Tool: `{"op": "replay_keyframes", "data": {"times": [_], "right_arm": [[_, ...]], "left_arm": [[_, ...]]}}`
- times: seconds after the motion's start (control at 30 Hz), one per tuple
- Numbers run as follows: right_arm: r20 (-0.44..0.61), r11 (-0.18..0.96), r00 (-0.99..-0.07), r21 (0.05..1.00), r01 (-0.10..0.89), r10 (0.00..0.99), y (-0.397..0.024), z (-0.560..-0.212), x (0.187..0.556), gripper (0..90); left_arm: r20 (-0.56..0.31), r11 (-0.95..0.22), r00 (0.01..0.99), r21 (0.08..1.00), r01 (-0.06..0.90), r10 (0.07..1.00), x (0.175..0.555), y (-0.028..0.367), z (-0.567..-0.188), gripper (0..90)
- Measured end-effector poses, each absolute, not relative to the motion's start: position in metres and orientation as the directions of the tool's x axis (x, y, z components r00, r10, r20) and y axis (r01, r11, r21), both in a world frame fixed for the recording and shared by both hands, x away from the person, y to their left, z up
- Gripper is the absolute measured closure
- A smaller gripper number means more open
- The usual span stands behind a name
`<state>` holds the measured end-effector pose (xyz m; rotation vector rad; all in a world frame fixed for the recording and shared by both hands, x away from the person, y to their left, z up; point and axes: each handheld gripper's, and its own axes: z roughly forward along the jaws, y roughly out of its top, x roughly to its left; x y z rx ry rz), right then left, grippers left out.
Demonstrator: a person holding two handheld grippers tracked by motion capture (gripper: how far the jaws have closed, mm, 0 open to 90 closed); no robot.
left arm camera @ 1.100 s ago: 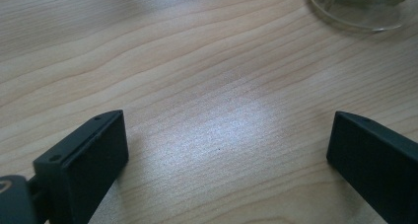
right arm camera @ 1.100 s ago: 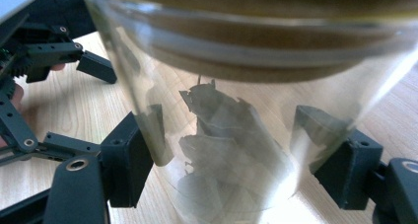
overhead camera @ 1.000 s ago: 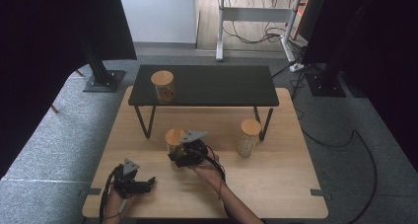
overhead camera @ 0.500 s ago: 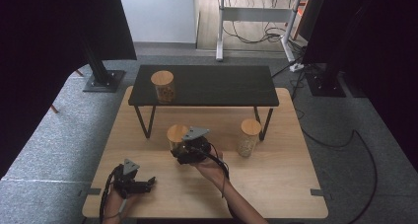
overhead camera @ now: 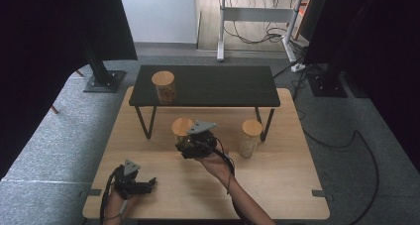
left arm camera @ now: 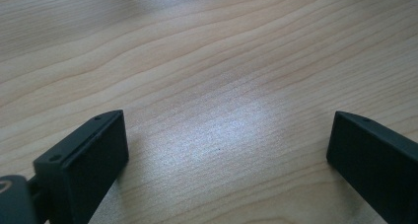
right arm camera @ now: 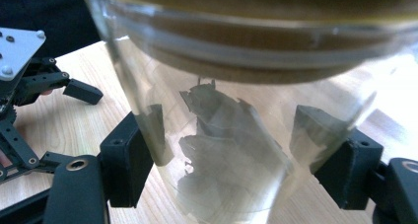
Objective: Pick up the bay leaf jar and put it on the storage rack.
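Observation:
A glass jar (overhead camera: 182,127) with a round wooden lid and dark leafy contents sits between the jaws of my right gripper (overhead camera: 186,141), near the middle of the wooden table (overhead camera: 297,185). In the right gripper view the jar (right arm camera: 222,150) is very close, and both jaws of the right gripper (right arm camera: 236,169) press on its glass sides. My left gripper (overhead camera: 150,184) rests low at the front left of the table. Its jaws (left arm camera: 222,155) stand wide apart over bare wood with nothing between them. The left gripper (right arm camera: 29,86) shows beyond the jar.
A low black shelf (overhead camera: 208,84) stands across the back of the table with a second lidded jar (overhead camera: 163,86) on its left end. A third lidded jar (overhead camera: 251,138) stands on the wood by the shelf's right leg.
My right gripper and the jar in it have shifted slightly away from the person, toward the shelf. The left gripper has stayed put.

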<state>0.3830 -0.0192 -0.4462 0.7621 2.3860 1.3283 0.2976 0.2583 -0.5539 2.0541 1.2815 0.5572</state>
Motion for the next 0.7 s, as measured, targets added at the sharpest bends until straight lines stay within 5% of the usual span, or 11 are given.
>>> {"op": "replay_keyframes", "data": {"times": [0.7], "right_arm": [[-0.005, 0.412, -0.783, 0.853, 0.321, 0.622, -0.04, -0.406, 0.397, 25.3]], "left_arm": [[0.017, -0.315, 0.434, 0.712, 0.627, 0.901, 0.298, 0.258, -0.554, 1.9]]}}
